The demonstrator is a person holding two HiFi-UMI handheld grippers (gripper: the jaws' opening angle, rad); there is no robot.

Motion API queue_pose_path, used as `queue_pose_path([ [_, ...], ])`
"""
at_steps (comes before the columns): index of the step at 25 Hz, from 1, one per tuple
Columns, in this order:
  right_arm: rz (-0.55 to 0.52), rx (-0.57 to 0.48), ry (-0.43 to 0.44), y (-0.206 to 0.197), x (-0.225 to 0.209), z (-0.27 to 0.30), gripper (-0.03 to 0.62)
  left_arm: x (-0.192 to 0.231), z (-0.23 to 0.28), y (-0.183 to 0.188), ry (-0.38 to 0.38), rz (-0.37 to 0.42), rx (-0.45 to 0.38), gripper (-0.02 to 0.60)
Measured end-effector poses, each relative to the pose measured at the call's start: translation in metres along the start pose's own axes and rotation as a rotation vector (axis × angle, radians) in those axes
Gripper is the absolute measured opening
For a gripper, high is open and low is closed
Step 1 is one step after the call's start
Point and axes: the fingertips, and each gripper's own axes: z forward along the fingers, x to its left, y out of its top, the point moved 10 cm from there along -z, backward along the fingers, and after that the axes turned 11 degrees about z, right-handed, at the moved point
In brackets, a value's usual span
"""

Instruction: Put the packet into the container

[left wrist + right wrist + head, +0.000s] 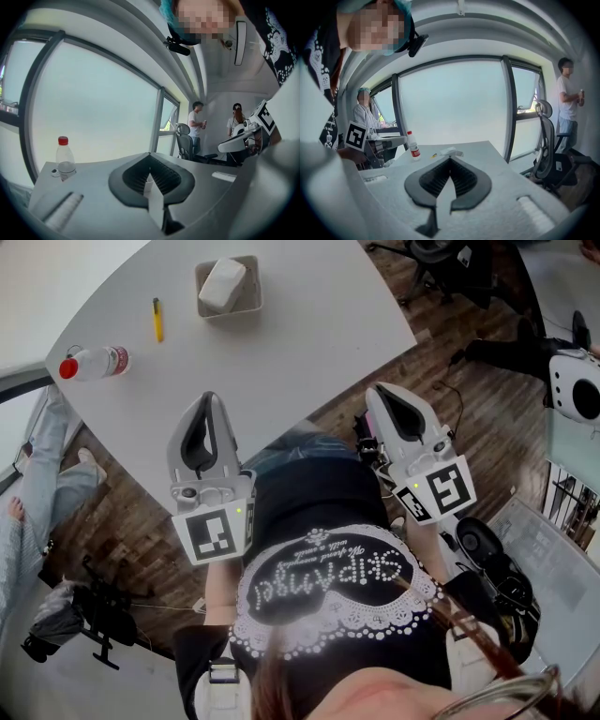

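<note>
We hold both grippers low and close to our body, at the near edge of the grey table (300,362). The left gripper (208,404) hangs over the table's near rim; its own view shows its jaws closed tip to tip, gripping nothing. The right gripper (386,399) sits just off the table's corner, over the wooden floor (469,427). Its jaws also meet at the tips with nothing in them.

The white packet (222,283) lies inside the square container (251,298) on the far side of the table, well apart from both grippers. To the left of the container a yellow pen (157,320) lies flat on the table. Further left, near the table's edge, stands a clear water bottle (94,363) with a red cap.
</note>
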Motion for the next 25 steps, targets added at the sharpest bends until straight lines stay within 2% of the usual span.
queue_pose_path([
  [14, -0.029, 0.001, -0.038, 0.0028, -0.0047, -0.0036, -0.002, 0.0006, -0.0002, -0.0026, 0.0, -0.002, 0.005, 0.0],
  [25, -0.028, 0.007, -0.034, 0.0017, -0.0063, -0.0029, -0.002, -0.0009, 0.0008, -0.0037, 0.002, -0.005, 0.004, 0.001],
])
